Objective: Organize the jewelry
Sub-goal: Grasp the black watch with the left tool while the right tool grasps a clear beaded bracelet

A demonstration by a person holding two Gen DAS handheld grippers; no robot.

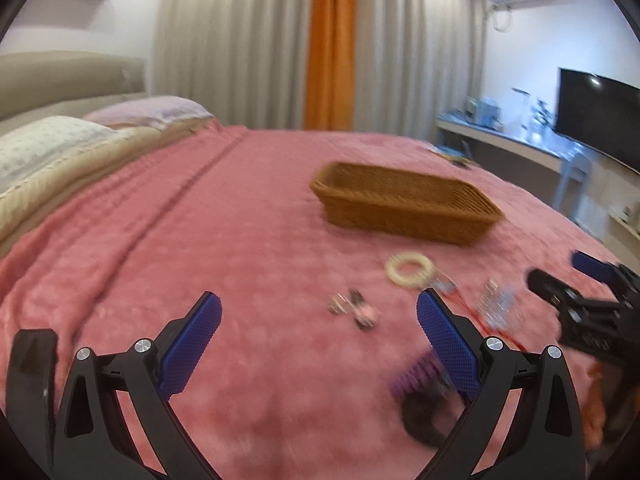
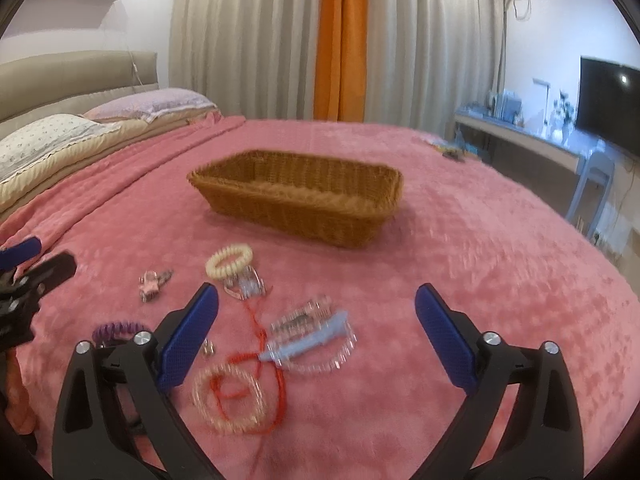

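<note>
**Both tongs hovering spread over the jewelry**

I am holding the left tongs [image 1: 318, 326] and the right tongs [image 2: 316, 320] wide apart, gripping nothing, above the pink bed [image 2: 500, 248]. The jewelry is lying loose on the blanket in front of the wicker basket [image 2: 296, 204]: a cream coil band [image 2: 229, 262], a pale blue clip [image 2: 310, 346], a red cord [image 2: 256, 324], a clear bead bracelet [image 2: 228, 398], a purple coil [image 2: 116, 330], small pink clips [image 2: 151, 284].
</note>
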